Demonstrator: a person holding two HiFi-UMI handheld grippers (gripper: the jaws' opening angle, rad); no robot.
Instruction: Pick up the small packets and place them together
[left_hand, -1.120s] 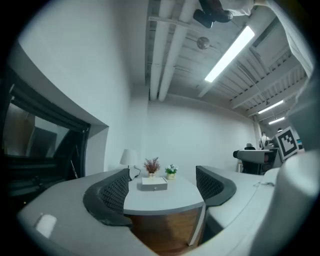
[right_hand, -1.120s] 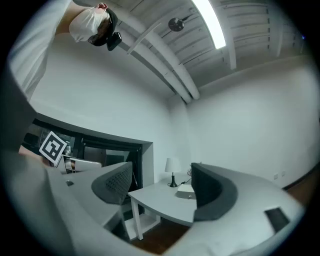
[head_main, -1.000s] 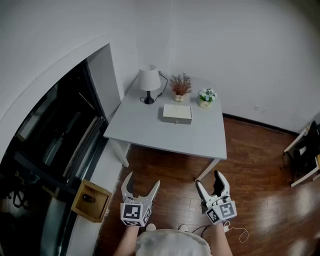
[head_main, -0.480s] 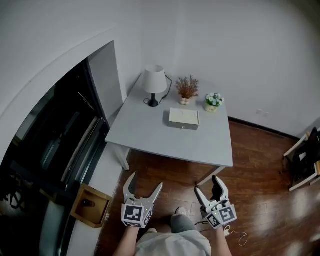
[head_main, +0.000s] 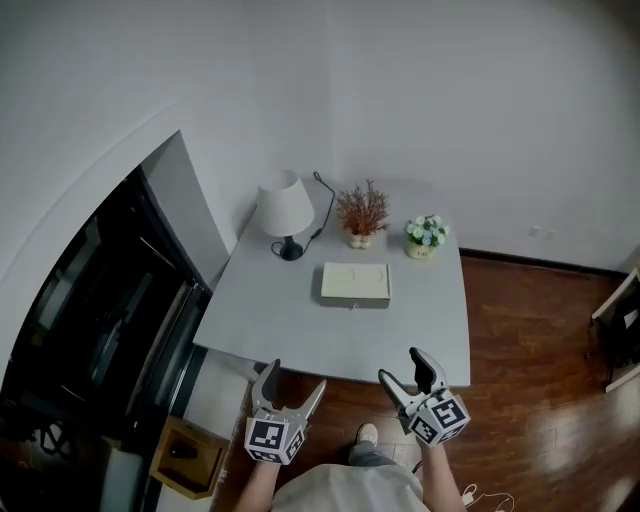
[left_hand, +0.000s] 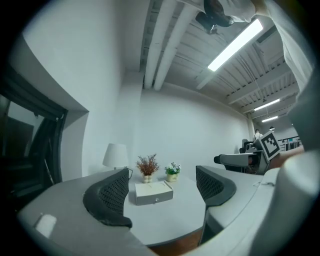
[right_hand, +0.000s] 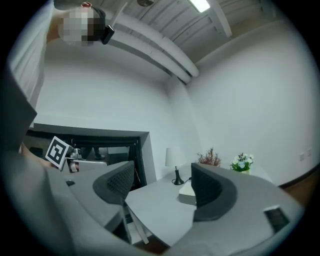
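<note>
Left gripper (head_main: 294, 376): held level, pointing forward, jaws wide apart.
Right gripper (head_main: 402, 366): held level, pointing forward, angled slightly toward the left one, jaws wide apart.
Forearms (head_main: 437, 478): both reach forward from the body, side by side, well apart.

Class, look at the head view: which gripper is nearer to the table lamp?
Left. The left gripper hangs off the table's near edge on the lamp's side; the right gripper hangs off that edge farther right, beyond the white box.

A grey table (head_main: 290, 325) bears a lamp (head_main: 281, 205), dried plant (head_main: 362, 210), flower pot (head_main: 426, 236) and white box (head_main: 355, 284).
</note>
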